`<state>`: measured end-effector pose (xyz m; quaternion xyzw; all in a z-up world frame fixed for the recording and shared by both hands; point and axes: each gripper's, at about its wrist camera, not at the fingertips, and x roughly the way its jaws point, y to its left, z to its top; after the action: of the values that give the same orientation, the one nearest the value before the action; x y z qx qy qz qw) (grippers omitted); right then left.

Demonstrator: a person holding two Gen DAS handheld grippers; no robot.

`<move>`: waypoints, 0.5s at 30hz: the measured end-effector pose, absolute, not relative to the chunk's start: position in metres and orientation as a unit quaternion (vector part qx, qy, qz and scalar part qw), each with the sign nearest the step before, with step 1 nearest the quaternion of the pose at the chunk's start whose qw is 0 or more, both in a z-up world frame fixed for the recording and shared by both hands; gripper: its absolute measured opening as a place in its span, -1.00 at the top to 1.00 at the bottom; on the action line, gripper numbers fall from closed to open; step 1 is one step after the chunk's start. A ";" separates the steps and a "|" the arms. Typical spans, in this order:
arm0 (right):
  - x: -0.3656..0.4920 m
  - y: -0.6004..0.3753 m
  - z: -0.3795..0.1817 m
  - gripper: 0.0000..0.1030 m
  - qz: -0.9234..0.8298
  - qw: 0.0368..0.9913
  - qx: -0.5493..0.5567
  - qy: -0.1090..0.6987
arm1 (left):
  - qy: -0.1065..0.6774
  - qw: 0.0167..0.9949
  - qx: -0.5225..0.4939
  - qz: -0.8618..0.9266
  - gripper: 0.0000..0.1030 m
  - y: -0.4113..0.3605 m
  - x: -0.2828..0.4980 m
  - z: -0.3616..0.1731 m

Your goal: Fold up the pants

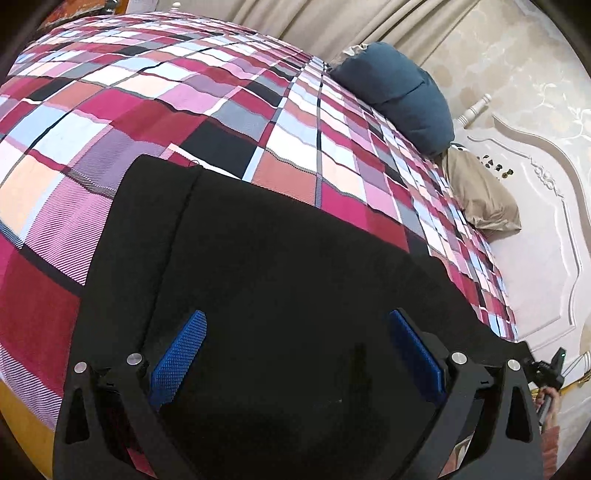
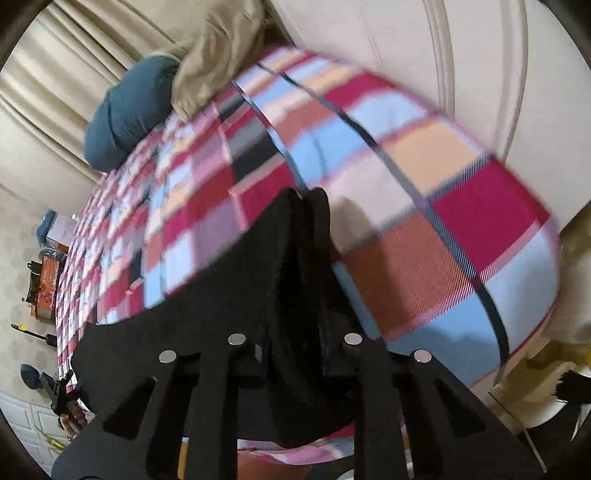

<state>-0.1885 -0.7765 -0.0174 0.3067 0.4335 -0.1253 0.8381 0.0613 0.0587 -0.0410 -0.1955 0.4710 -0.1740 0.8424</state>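
Observation:
Black pants [image 1: 280, 266] lie on a bed with a pink, red and blue checked cover [image 1: 155, 103]. In the left wrist view my left gripper [image 1: 295, 354] is open just above the black cloth, its blue pads [image 1: 181, 358] wide apart with nothing between them. In the right wrist view my right gripper [image 2: 295, 350] is shut on a bunched fold of the pants [image 2: 295, 258], which rises in a peak between the fingers above the checked cover [image 2: 424, 240]. That view is blurred by motion.
A dark blue pillow [image 1: 399, 92] and a beige pillow [image 1: 484, 195] lie at the head of the bed by a white carved headboard [image 1: 546, 229]. Beige curtains [image 1: 332, 26] hang behind. Boxes and clutter [image 2: 44, 280] sit on the floor beside the bed.

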 end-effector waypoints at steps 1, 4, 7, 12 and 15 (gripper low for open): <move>-0.189 -0.771 -0.006 0.67 -0.124 0.844 0.303 0.425 | 0.472 0.841 -0.198 -0.174 -0.90 0.060 0.062 -0.041; -0.189 -0.753 0.029 0.67 -0.116 0.860 0.285 0.407 | 0.474 0.836 -0.213 -0.175 -0.90 0.063 0.064 -0.042; -0.188 -0.729 0.063 0.67 -0.103 0.874 0.269 0.391 | 0.474 0.835 -0.218 -0.177 -0.90 0.064 0.063 -0.042; -0.175 -0.674 0.111 0.67 -0.081 0.897 0.225 0.370 | 0.474 0.838 -0.204 -0.177 -0.90 0.060 0.062 -0.041; -0.165 -0.631 0.134 0.67 -0.052 0.911 0.201 0.355 | 0.473 0.840 -0.199 -0.177 -0.90 0.059 0.062 -0.041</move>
<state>-0.1647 -0.6313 0.1340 0.2009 0.3553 -0.0516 0.9114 0.0620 0.0592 -0.0410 -0.1989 0.4728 -0.1769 0.8400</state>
